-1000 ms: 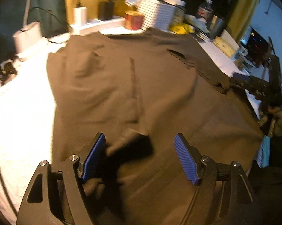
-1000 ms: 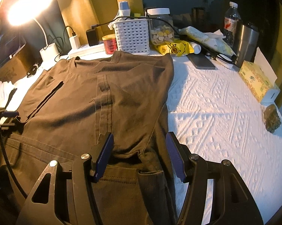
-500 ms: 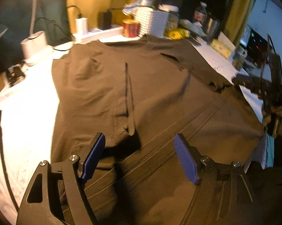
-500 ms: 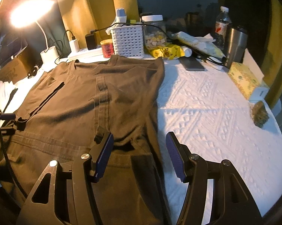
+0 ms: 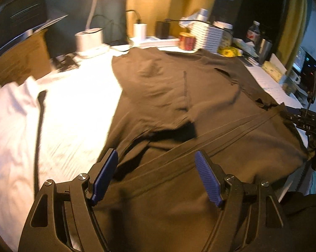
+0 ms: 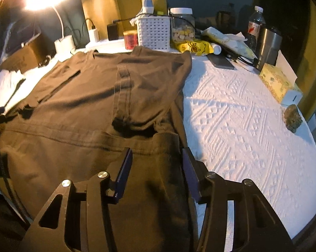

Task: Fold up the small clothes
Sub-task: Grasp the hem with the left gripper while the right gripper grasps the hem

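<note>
A dark brown garment (image 5: 179,88) (image 6: 95,96) lies spread flat on the white textured cover (image 6: 242,115). A stitched band crosses it near the front. My left gripper (image 5: 156,157) hovers open over the garment's near left part, with nothing pinched between its blue pads (image 5: 106,174). My right gripper (image 6: 157,150) is at the near right corner. Its jaws are closing with a folded flap of the brown cloth (image 6: 166,145) lying between them, and the pads (image 6: 123,172) do not visibly press on it.
Along the back stand a lamp base (image 6: 63,43), a red can (image 6: 130,40), a white basket (image 6: 153,33), a jar (image 6: 182,27), a steel tumbler (image 6: 267,44) and a tissue box (image 6: 277,82). A cardboard box (image 5: 17,61) sits far left. White cover shows on both sides.
The left gripper has shifted left and swung, bringing more white cover into its view. The right gripper has drawn back to the garment's near corner, and its jaws have narrowed.
</note>
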Tool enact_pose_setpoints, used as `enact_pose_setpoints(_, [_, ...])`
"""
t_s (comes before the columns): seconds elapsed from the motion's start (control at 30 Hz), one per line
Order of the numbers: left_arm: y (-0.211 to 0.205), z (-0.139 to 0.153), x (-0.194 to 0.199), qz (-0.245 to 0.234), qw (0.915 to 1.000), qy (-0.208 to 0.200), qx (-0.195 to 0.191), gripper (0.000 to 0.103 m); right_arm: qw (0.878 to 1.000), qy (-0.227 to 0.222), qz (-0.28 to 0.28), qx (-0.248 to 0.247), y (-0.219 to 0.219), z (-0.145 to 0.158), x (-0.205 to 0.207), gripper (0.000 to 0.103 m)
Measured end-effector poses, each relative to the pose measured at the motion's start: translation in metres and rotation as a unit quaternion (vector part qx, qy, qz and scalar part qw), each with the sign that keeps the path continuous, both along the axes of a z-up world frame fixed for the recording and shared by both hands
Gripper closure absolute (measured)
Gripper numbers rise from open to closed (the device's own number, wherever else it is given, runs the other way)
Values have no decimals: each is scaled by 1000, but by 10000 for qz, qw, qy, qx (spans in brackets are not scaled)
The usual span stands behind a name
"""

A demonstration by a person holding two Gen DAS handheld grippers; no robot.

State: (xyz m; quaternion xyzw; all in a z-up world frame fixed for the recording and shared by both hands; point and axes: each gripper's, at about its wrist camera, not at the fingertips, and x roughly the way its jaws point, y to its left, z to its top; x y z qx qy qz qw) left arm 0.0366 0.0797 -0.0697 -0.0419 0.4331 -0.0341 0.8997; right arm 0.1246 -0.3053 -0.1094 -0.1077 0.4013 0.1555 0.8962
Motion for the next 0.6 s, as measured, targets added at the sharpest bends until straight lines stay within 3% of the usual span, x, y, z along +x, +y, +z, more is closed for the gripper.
enact_pose_setpoints(0.13, [15, -5, -15, 334, 9994, 27, 69, 27, 9999, 10, 52, -111, 0, -4, 0, 63])
enact_pose_setpoints(0.2, [24, -8, -22, 502, 9987, 51, 121, 27, 9998, 20, 83, -171, 1, -7, 0, 73])
enact_pose_setpoints(0.4, [42, -15, -37, 809, 9963, 119, 258, 27, 9992, -54, -9, -397, 5, -13, -3, 92])
enact_pose_setpoints(0.6, [57, -19, -51, 1146, 9931, 88, 246, 27, 9989, -176, 18, -434, 7, -9, -11, 97])
